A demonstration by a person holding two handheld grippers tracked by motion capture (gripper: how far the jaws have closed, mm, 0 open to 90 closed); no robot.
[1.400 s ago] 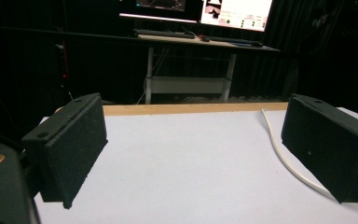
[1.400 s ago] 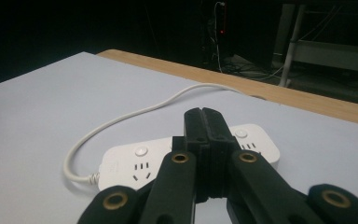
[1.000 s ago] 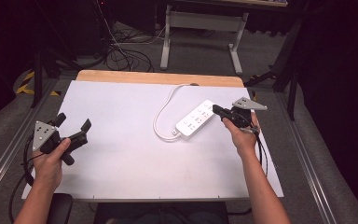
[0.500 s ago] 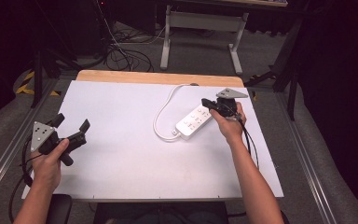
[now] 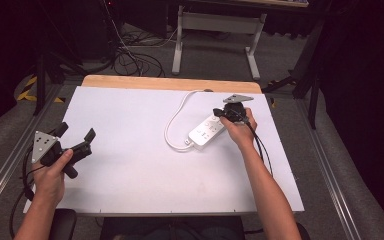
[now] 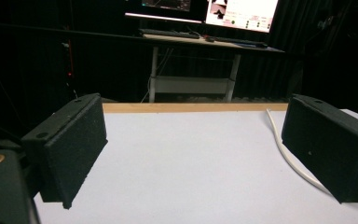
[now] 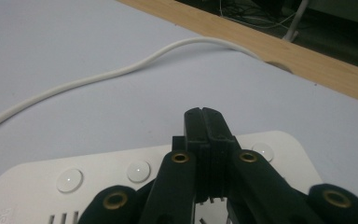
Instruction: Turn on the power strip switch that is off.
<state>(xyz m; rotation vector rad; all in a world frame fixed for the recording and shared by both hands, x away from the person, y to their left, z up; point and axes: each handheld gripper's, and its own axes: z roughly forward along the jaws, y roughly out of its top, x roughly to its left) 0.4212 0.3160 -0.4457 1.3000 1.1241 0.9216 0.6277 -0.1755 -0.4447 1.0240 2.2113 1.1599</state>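
Now the right gripper (image 5: 219, 113) hovers with jaws pressed together, holding nothing, over the far end of the power strip (image 5: 207, 131) lying right of centre on the counter (image 5: 130, 165), likely to press a button (image 7: 139, 171). Next: lower squarely. The left gripper (image 5: 75, 136) idles wide open, empty.

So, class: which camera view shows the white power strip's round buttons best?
The right gripper view: the power strip lies close under the shut right gripper, its round buttons distinct. The high view shows the whole strip, small, buttons barely visible. The left gripper view catches its white cable.
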